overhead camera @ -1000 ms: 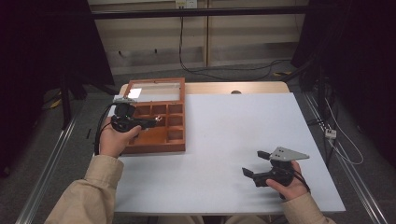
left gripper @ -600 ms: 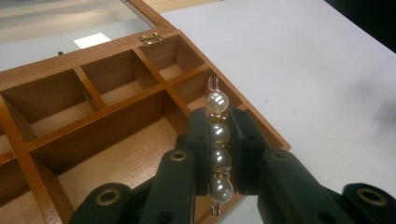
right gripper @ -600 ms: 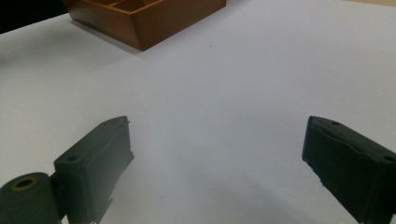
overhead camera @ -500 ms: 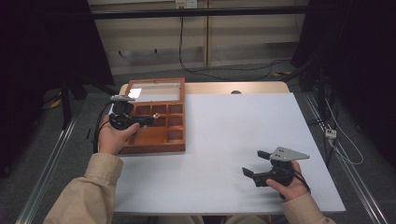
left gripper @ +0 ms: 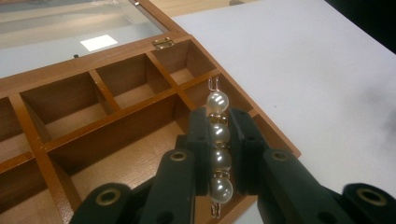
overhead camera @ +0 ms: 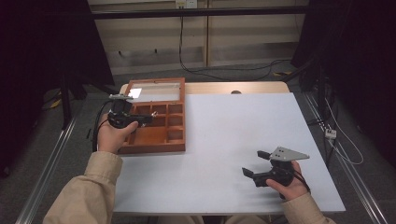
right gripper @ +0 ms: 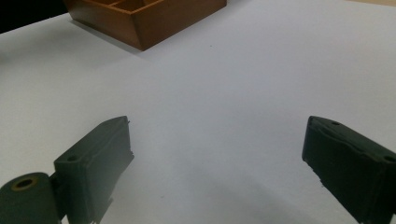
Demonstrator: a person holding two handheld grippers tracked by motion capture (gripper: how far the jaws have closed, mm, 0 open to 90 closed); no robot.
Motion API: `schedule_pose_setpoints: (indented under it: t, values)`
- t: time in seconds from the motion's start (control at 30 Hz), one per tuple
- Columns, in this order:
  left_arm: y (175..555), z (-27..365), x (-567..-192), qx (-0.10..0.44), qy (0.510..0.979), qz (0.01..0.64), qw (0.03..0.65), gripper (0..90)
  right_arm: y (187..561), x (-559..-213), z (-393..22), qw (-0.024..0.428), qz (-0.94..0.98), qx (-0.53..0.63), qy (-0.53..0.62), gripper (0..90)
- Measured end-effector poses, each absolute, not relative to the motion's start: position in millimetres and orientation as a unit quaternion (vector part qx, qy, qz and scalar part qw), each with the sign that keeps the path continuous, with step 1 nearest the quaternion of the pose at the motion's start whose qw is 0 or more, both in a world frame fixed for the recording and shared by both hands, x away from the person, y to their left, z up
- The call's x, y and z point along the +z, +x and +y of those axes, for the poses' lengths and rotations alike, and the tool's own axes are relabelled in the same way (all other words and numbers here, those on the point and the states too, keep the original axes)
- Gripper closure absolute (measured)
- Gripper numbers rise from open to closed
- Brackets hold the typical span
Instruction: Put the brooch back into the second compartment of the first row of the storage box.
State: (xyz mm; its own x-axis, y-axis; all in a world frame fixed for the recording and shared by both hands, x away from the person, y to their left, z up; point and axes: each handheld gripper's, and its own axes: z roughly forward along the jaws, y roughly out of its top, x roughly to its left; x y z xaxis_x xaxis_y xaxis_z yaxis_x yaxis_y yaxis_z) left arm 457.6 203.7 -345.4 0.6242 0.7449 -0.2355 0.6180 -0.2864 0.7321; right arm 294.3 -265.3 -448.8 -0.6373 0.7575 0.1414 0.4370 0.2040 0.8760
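A wooden compartment box (overhead camera: 159, 140) with an open glass lid (overhead camera: 156, 92) lies at the table's left. My left gripper (overhead camera: 148, 120) hovers over its compartments, shut on a pearl hair clip (left gripper: 218, 135), a row of white pearls on a gold pin, held lengthwise between the jaws above the box (left gripper: 107, 121). At the table's front right my right gripper (overhead camera: 252, 163) rests low over the white surface, jaws wide open with nothing between them (right gripper: 217, 163). One corner of the box (right gripper: 149, 18) lies ahead of it.
The white tabletop (overhead camera: 243, 130) stretches between the box and the right gripper. A wooden strip (overhead camera: 233, 87) runs along the far edge. Cables lie on the floor beyond (overhead camera: 196, 70) and a power strip (overhead camera: 330, 134) sits to the right.
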Motion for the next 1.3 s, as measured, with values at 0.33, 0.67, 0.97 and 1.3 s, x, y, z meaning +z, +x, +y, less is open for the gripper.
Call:
schedule_pose_setpoints:
  t: [0.33, 0.67, 0.97, 1.3]
  values:
    - [465.4, 210.1, -347.2, 0.077, 0.792, 0.438, 0.418, 80.0, 294.1, -448.3, -265.4, 0.162, 0.758, 0.493, 0.394, 7.8]
    - [472.7, 209.4, -347.8, 0.081, 0.792, 0.444, 0.412, 80.0, 294.2, -448.0, -265.9, 0.163, 0.758, 0.494, 0.393, 7.8]
    - [478.6, 212.7, -350.6, 0.085, 0.787, 0.453, 0.409, 80.0, 294.4, -448.0, -265.9, 0.163, 0.758, 0.494, 0.393, 7.8]
    - [485.6, 215.7, -350.3, 0.093, 0.782, 0.462, 0.408, 80.0, 294.6, -448.0, -266.1, 0.163, 0.758, 0.494, 0.393, 7.8]
